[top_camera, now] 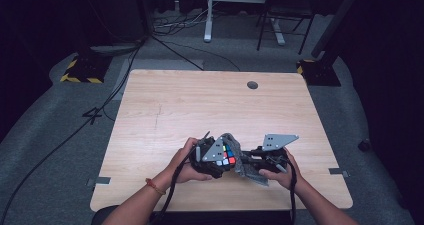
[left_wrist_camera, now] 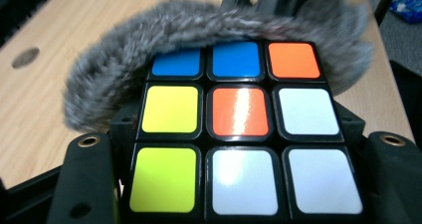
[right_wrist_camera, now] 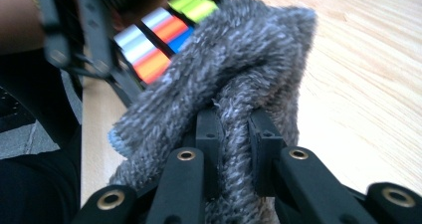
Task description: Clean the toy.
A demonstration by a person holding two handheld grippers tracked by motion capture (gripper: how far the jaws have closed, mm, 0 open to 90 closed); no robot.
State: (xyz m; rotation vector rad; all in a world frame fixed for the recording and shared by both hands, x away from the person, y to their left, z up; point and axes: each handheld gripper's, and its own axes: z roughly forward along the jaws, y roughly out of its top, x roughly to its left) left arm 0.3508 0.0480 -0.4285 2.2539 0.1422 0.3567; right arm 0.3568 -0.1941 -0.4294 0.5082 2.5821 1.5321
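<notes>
Wiping of a puzzle cube (left_wrist_camera: 242,129) with a grey fuzzy cloth (right_wrist_camera: 234,74) is judged to be the work in hand. The cube is held above the near middle of the counter (top_camera: 200,100), pinched between the fingers of the left gripper (top_camera: 216,157), whose black fingers (left_wrist_camera: 84,184) are seen pressed against its two opposite sides in the left gripper view. The cloth is clamped in the right gripper (right_wrist_camera: 234,134), its fingers (right_wrist_camera: 208,129) drawn close together on a bunched fold. In the high view the cloth is seen just to the right of the cube and touching it, between the two grippers, with the right gripper (top_camera: 260,157) behind it. The relation that matters is this: the cube lies straight ahead of the right gripper's fingers, past the cloth, and the cloth is draped over the cube's far edge, beside the blue and orange row, as seen from the left gripper view. The face of yellow, orange and white squares is left uncovered. A sweep of the cloth across that face is judged to fall to the right hand (top_camera: 280,172), the left hand (top_camera: 186,165) being needed to steady the cube.
</notes>
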